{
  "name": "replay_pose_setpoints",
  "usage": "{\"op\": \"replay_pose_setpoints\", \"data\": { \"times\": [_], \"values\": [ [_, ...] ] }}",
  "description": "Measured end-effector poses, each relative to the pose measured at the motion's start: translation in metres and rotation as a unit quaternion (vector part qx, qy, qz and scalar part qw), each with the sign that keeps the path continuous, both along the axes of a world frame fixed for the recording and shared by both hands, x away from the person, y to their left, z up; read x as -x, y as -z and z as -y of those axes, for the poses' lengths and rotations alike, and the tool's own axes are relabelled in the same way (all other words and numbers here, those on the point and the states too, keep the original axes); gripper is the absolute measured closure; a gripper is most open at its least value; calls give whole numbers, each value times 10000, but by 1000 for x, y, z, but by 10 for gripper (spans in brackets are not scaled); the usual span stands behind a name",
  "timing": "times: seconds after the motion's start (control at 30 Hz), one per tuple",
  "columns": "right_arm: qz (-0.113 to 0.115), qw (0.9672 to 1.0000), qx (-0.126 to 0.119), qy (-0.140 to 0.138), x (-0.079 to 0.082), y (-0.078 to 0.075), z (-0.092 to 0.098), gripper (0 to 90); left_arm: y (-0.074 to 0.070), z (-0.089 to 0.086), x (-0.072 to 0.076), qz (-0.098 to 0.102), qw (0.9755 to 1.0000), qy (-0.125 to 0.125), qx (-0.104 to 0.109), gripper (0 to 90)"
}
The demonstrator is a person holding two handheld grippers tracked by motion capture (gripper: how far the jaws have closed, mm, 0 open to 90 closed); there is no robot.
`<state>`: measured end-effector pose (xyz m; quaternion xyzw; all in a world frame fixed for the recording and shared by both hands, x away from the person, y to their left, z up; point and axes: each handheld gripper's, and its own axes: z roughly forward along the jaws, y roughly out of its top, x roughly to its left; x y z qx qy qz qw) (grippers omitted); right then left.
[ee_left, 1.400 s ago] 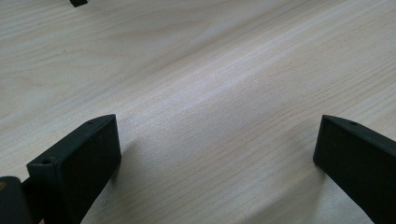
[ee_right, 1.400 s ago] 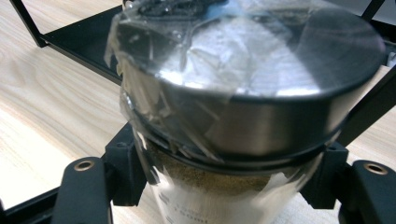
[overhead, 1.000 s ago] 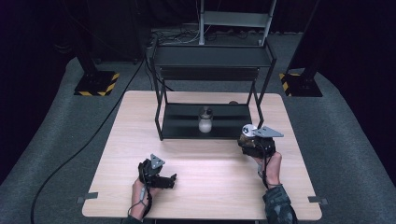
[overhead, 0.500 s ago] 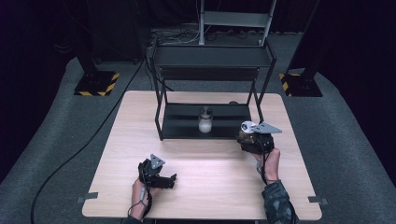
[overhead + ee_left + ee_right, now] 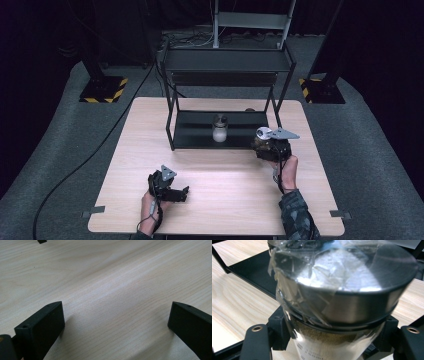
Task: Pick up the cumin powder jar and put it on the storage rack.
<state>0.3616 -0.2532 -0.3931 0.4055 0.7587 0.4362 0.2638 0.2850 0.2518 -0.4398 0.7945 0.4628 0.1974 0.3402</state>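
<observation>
My right gripper (image 5: 266, 145) is shut on a glass jar (image 5: 342, 290) with a silver lid, torn clear film over it and brownish contents. It holds the jar just off the front right corner of a black two-tier rack (image 5: 195, 134). The right gripper view shows the black jaws pressing the jar's glass on both sides, with the rack's lower shelf (image 5: 254, 267) behind. A second jar (image 5: 219, 130) with pale contents stands on that lower shelf. My left gripper (image 5: 183, 194) rests on the wooden table (image 5: 225, 185) near its front edge, open (image 5: 116, 315) with only bare wood between its jaws.
The rack's upper shelf (image 5: 225, 61) overhangs the lower one, carried on thin black posts (image 5: 277, 102). A small dark object (image 5: 249, 109) lies behind the rack. Grey carpet surrounds the table, and a cable (image 5: 100, 150) runs across it on the left.
My right gripper with the jar has edged slightly up and left toward the rack. The left gripper has stayed where it was.
</observation>
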Motion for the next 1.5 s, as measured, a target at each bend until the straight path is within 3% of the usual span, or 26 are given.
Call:
{"op": "replay_pose_setpoints", "data": {
  "times": [0.33,0.83,1.5],
  "values": [
    [-3,10000,-81,-11,-9,-1,-3,305,0,0,0,0,10000,-1,0,3],
    [-27,9999,59,-97,-26,-4,-11,305,0,0,0,-2,10000,0,1,3],
    [-67,9999,23,-136,-42,-6,-16,305,0,0,0,-2,10000,1,0,3]
  ]
}}
